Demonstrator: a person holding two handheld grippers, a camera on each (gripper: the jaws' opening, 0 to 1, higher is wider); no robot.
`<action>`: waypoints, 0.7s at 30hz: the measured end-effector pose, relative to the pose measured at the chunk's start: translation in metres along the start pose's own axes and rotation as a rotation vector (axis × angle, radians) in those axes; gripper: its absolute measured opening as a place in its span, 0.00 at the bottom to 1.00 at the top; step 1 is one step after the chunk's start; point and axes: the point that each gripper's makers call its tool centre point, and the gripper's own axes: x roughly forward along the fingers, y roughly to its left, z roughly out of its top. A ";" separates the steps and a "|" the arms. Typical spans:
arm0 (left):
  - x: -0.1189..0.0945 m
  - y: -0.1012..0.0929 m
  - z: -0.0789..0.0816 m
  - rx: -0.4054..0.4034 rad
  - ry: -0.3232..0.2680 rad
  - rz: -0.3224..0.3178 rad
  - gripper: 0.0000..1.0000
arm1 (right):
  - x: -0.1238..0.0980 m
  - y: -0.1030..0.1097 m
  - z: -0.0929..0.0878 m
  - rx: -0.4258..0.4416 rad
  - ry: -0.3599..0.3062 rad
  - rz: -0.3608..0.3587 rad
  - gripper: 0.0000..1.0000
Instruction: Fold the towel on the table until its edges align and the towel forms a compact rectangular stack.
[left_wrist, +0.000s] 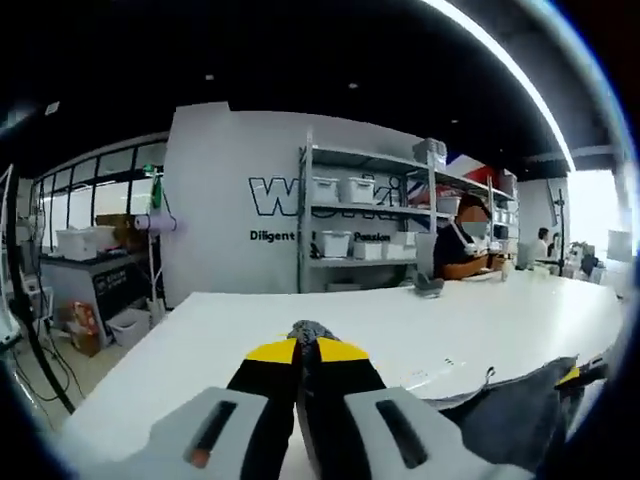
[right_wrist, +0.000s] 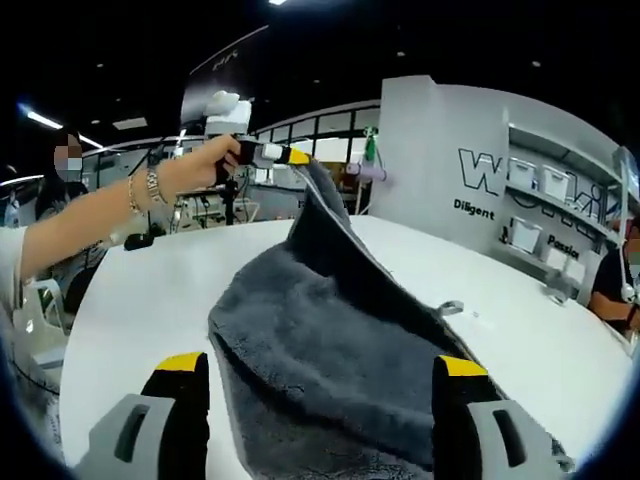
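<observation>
A dark grey towel lies on the white table, and one corner is pulled up off it. My left gripper, held in a person's hand, is shut on that raised corner. In the left gripper view its yellow-tipped jaws are closed with a tuft of towel between them, and the rest of the cloth hangs low to the right. My right gripper stands open over the near part of the towel, its jaws wide apart on either side of the cloth.
A grey wall with lettering and metal shelves with white bins stand behind the table. A person sits at the far right. A small dark object rests on the far tabletop. The table's left edge drops to the floor.
</observation>
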 end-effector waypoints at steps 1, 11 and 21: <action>-0.003 0.006 0.002 0.007 0.001 0.013 0.07 | 0.000 0.000 0.000 0.000 0.000 0.001 0.96; -0.026 0.069 0.013 0.069 0.045 0.159 0.07 | 0.003 0.002 -0.004 -0.003 0.012 0.011 0.96; -0.039 0.113 0.020 0.104 0.074 0.270 0.07 | 0.002 0.002 -0.005 -0.010 0.018 0.012 0.96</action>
